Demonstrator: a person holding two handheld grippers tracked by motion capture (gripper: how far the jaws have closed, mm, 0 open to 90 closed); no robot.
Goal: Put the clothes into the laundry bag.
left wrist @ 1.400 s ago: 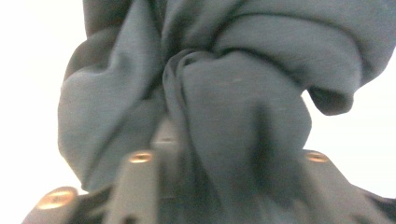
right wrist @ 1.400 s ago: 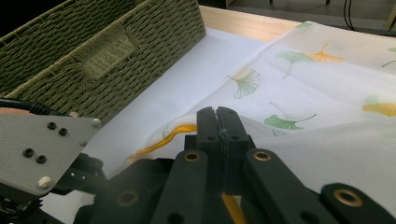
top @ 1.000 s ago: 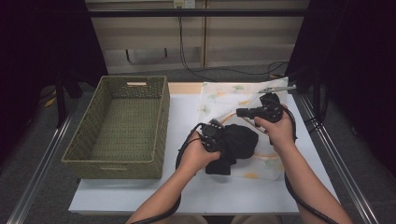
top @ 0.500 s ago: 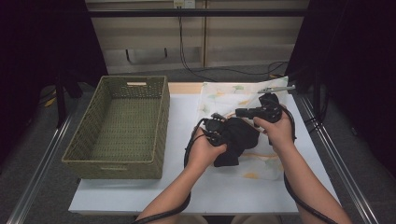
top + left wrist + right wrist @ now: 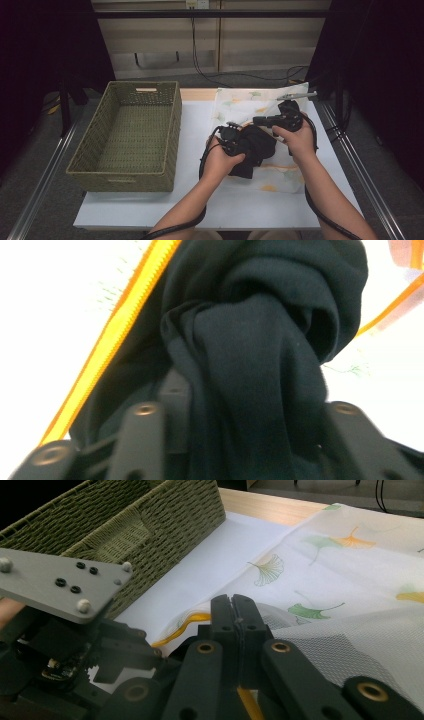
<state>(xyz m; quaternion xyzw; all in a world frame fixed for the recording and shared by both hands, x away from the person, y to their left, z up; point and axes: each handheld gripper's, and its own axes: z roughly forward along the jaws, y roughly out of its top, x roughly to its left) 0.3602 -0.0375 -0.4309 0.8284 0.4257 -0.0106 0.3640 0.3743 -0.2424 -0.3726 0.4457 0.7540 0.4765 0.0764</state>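
A bundled black garment (image 5: 256, 146) lies on a white mesh bag (image 5: 240, 102) printed with ginkgo leaves and edged by an orange zipper (image 5: 120, 335). My left gripper (image 5: 234, 140) is at the garment's left side. In the left gripper view its jaws have just been opening and stand apart, with the black cloth (image 5: 260, 340) bunched between them. My right gripper (image 5: 265, 120) sits at the bag's upper edge. In the right gripper view, my right gripper (image 5: 235, 605) has its jaws pressed together on the bag's edge, and the orange zipper band runs between them.
An empty green woven basket (image 5: 172, 130) stands at the left of the white table (image 5: 195, 200), and its corner (image 5: 125, 525) is close to the bag. The left gripper's grey plate (image 5: 65, 580) is beside the right jaws. Dark rails run along both table sides.
My left hand has shifted slightly away from the person with the black garment, and its jaws have spread. The right hand has stayed where it was on the bag's edge.
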